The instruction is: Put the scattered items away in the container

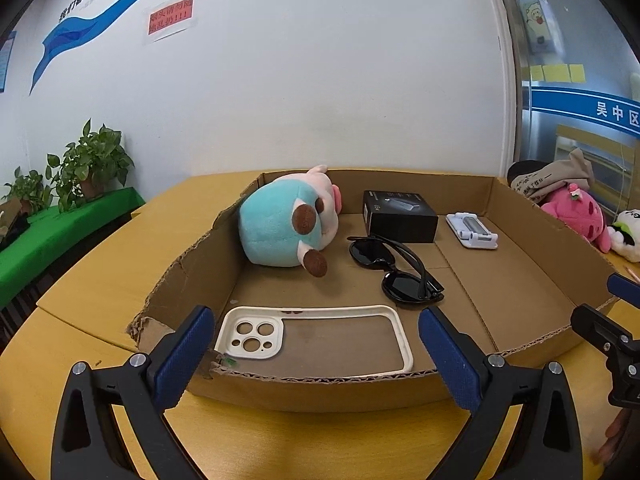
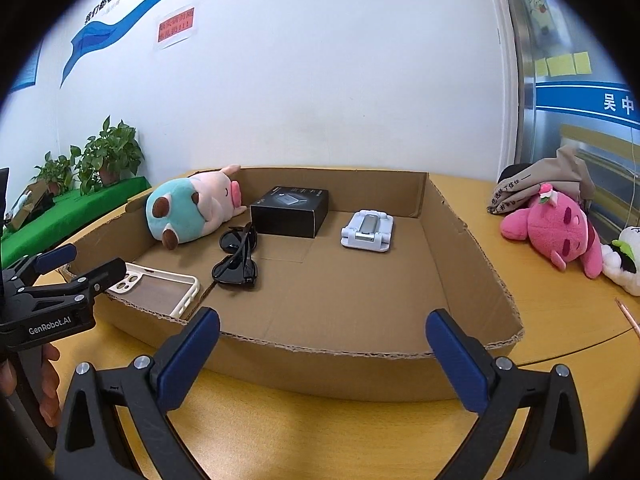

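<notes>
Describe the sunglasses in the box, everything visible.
The sunglasses are glossy black plastic with dark oval lenses and thick arms folded shut. They lie flat on the floor of the cardboard box, between the plush cow and the black carton, touching neither. No gripper is near them.

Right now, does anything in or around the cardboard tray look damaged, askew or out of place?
The cardboard tray has ragged, torn edges, worst along its left wall. The pink plush and a white plush lie on the table outside it. Inside, the blue plush lies on its side; nothing is spilled.
</notes>
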The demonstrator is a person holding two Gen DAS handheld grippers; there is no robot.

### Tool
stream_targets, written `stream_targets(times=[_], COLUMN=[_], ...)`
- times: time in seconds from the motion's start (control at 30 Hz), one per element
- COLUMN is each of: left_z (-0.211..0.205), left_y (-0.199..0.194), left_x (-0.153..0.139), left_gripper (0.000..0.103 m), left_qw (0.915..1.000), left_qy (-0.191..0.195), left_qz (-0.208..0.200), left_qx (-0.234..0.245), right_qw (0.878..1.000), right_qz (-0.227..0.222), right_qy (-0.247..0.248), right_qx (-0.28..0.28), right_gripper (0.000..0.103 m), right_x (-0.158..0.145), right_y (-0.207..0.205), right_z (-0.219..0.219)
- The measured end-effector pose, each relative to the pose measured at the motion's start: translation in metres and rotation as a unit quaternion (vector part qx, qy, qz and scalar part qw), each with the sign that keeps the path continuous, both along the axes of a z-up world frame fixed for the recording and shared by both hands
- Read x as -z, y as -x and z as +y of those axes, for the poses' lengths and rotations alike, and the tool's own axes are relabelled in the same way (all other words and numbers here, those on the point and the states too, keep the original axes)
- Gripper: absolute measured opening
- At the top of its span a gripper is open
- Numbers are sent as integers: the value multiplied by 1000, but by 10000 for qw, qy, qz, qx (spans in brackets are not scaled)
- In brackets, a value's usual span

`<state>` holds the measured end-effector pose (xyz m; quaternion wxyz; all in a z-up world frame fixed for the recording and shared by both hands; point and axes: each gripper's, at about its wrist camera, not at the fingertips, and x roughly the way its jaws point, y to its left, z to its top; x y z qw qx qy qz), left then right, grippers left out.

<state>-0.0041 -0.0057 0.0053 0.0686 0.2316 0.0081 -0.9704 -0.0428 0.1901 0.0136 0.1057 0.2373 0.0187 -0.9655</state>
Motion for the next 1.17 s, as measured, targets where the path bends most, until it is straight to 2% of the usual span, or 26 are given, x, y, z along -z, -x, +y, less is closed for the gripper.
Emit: stream_targets(times=[0.3,1.17], left_z=[-7,-2], left_y=[2,-4], left_x=[3,1], left_gripper=[103,103], left_qw=[9993,9995], left_qy=[-350,-304], left_qz=[-91,-82], left_qx=[128,10], right_qw=[10000,10000], right_qz=[17,20], right_qy=[-10,-4], right_qx=[1,-5], right_gripper=[103,103], right_x=[-1,-3], right_y=[-1,0], right_z=[-2,-2])
